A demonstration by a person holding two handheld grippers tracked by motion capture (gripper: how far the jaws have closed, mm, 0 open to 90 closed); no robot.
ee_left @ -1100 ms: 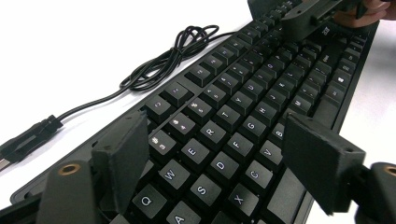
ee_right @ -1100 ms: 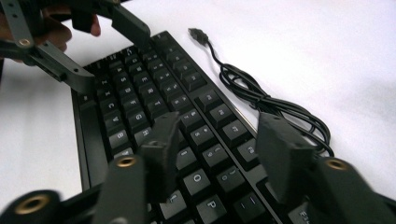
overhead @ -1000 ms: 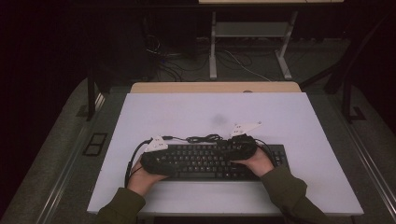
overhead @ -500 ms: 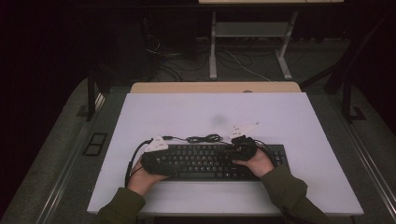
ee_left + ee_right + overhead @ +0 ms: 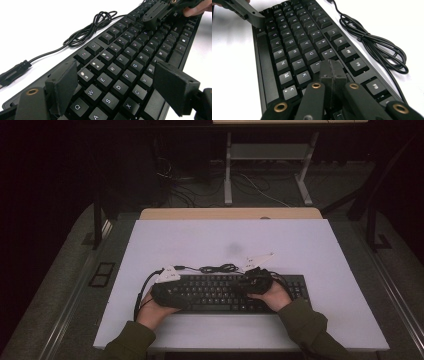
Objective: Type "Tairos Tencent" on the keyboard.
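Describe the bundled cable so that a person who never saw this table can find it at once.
On the white table lies a black keyboard. Just beyond its far edge, near the middle, rests the cable: a thin black cord gathered into loose loops, the one tangled thing there.

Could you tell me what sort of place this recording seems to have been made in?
Probably a lab or workshop set up for recording, not a home: a plain white table holding only a black keyboard, a bare metal desk frame behind it, and loose cables trailing over a dark carpeted floor.
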